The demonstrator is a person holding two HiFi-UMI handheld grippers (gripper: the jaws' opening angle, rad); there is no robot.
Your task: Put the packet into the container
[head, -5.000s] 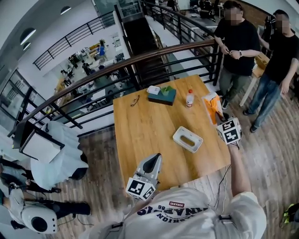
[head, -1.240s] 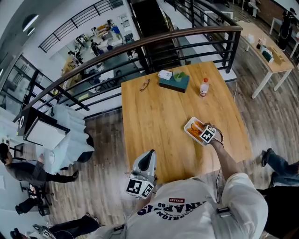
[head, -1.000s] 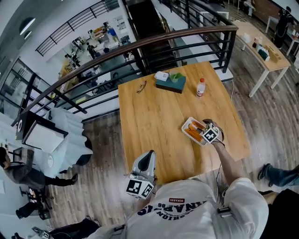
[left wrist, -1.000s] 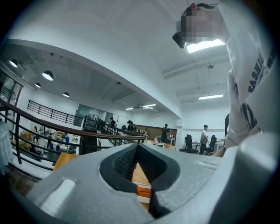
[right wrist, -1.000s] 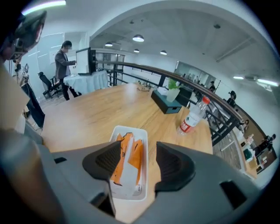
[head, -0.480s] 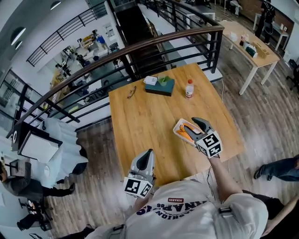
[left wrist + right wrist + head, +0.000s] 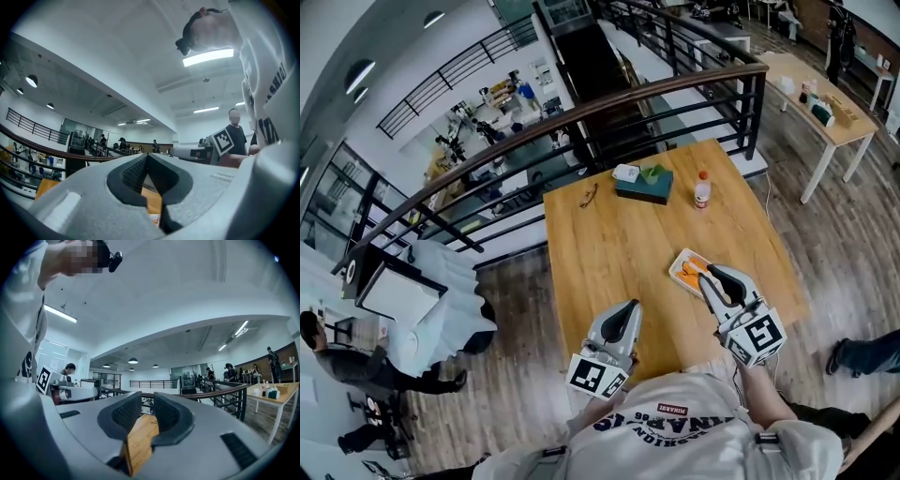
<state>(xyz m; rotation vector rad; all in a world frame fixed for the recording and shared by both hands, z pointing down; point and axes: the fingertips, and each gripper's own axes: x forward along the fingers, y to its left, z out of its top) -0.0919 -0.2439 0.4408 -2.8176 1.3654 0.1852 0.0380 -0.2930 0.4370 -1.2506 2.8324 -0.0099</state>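
The orange packet [image 7: 690, 268] lies in the white container [image 7: 676, 277] near the worktop's [image 7: 619, 234] near right corner, which would explain the right tool [image 7: 713, 278] held clear, jaws just narrowed on nothing, and the left tool [image 7: 628, 312] closed, empty.

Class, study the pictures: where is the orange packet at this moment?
In the head view, the orange packet lies inside the white container on the right half of the wooden table, nearer the person than the bottle.
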